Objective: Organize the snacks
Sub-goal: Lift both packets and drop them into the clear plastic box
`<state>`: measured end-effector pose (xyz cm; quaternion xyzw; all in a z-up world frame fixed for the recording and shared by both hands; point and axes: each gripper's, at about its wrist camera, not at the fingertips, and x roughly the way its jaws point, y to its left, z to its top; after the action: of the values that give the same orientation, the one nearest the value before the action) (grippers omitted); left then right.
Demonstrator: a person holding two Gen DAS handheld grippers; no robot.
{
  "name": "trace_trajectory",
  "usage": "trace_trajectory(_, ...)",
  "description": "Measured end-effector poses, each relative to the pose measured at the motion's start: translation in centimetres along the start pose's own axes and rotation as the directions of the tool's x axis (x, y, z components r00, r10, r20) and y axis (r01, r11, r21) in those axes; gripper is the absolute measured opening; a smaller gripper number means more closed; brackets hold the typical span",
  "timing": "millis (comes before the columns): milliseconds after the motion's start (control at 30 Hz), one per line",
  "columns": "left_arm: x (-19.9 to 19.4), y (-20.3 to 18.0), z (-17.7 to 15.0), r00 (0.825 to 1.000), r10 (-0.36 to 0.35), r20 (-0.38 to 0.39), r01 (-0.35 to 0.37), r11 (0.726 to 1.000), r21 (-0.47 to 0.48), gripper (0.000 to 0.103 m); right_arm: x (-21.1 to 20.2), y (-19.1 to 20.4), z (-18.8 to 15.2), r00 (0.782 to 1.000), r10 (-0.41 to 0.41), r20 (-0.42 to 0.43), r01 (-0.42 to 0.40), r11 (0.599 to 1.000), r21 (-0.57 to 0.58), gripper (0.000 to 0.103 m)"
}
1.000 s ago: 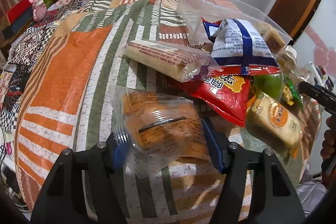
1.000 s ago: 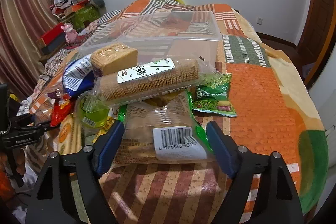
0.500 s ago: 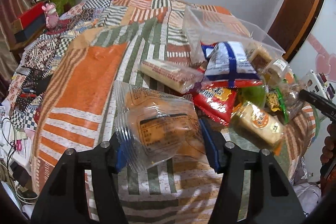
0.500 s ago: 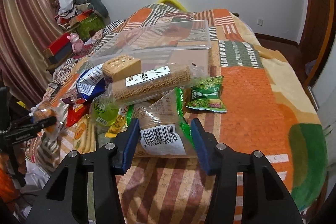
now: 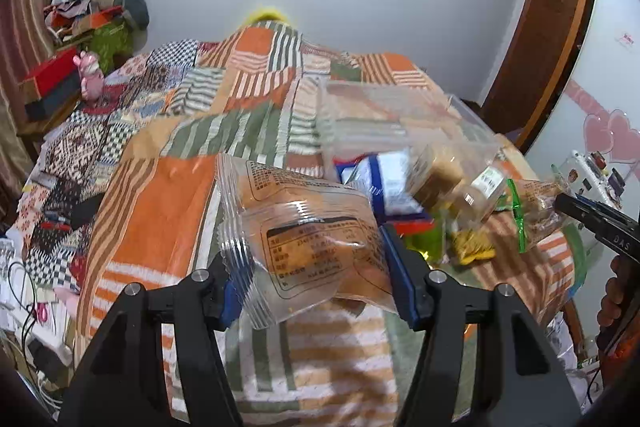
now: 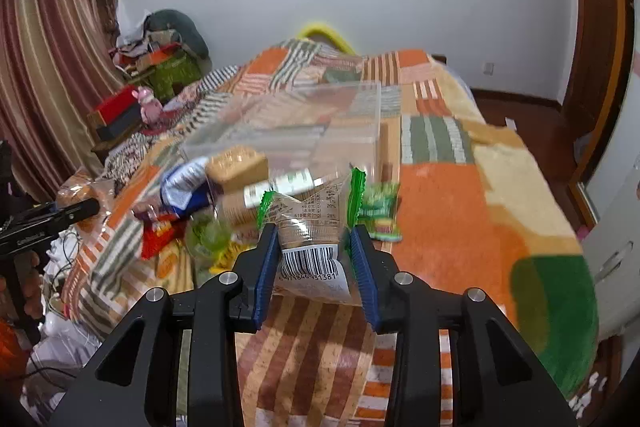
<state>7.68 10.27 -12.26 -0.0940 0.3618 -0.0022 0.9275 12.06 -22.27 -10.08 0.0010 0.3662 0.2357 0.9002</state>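
Observation:
My left gripper point(image 5: 316, 275) is shut on a clear pack of orange pastry point(image 5: 308, 235) and holds it up above the bed. My right gripper point(image 6: 314, 259) is shut on a green-edged clear snack pack with a barcode point(image 6: 310, 231), lifted off the blanket; the same pack shows at the right of the left wrist view point(image 5: 534, 211). A clear plastic bin point(image 6: 320, 123) stands on the bed behind a pile of snacks: a blue and white bag point(image 6: 180, 187), a red bag point(image 6: 160, 231), a biscuit block point(image 6: 238, 167), a green pack point(image 6: 378, 207).
The bed carries a patchwork orange, green and striped blanket point(image 6: 460, 211). A cluttered side table with a red box point(image 6: 116, 107) and a pink toy point(image 6: 148, 107) stands at the left. A door point(image 5: 540, 27) is at the right. Cables lie on the floor at the left point(image 5: 24, 291).
Both grippers have lifted their packs up and away from the pile. The right gripper closed from wide open onto the barcode pack. The left kept its hold on the pastry pack.

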Motion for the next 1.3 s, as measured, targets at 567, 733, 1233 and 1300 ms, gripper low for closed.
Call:
trace_trajectory(567, 2.2, -3.9, 7.7, 0.992, -0.054, 0.114, 0.047, 0.997, 0.068, 0.06, 0.4, 0.0, 5.6, 0.988, -0.002, 0.153, 0.005, 1.0, -0.018, 0.034)
trace_trajectory(733, 4.4, -4.5, 9.5, 0.991, -0.07, 0.113, 0.062, 0.995, 0.073, 0.06, 2.0, -0.3, 6.9, 0.987, -0.011, 0.159, 0.014, 1.0, -0.013, 0.034)
trace_trajectory(1233, 14.0, -4.8, 12.3, 0.998, -0.06, -0.018, 0.062, 0.994, 0.086, 0.06, 8.1, -0.8, 9.3, 0.995, -0.012, 0.095, 0.013, 1.0, -0.005, 0.034)
trace_trajectory(1300, 15.0, -4.8, 12.5, 0.997, -0.062, -0.038, 0.065, 0.994, 0.085, 0.06, 9.0, -0.7, 9.3, 0.997, -0.01, 0.077, 0.011, 1.0, -0.01, 0.034)
